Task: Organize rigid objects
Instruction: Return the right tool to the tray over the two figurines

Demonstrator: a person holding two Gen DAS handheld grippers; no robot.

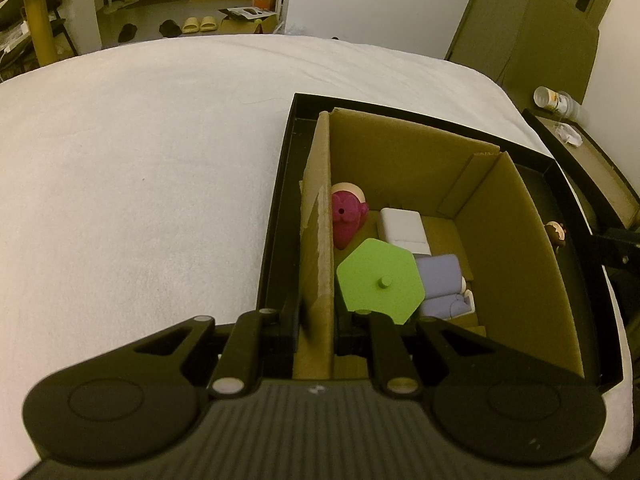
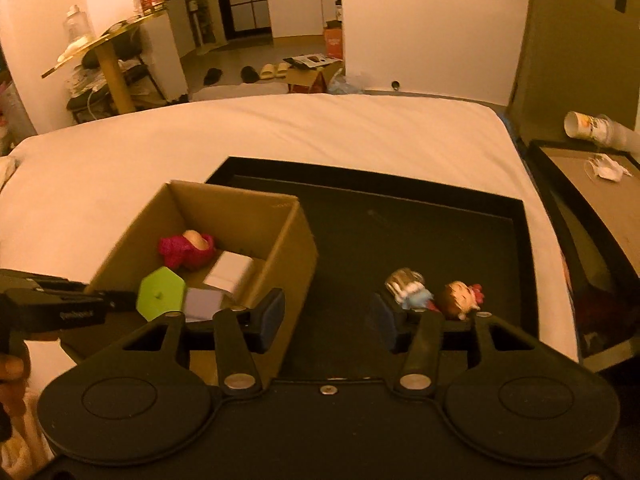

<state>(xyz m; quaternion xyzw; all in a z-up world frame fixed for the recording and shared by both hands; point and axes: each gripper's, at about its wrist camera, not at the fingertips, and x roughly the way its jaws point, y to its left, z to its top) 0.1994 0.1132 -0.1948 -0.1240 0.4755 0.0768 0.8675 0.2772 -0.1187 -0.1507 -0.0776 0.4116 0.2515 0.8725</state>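
The left claw (image 1: 316, 332) pinches the cardboard box (image 1: 516, 248) wall; the right claw (image 2: 326, 316), parted and empty, could knock the doll (image 2: 460, 294) aside.

Blk grippers (image 2: 326, 320), silver pivot screws, blue-padded jaws.

The left gripper (image 1: 316, 320) pointed down with its jaws squeezed tight on something thin. The right gripper (image 2: 326, 316) tilted down too, jaws apart with nothing between them.

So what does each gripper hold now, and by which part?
The left gripper is clamped on the cardboard box's side wall. The right gripper holds nothing.
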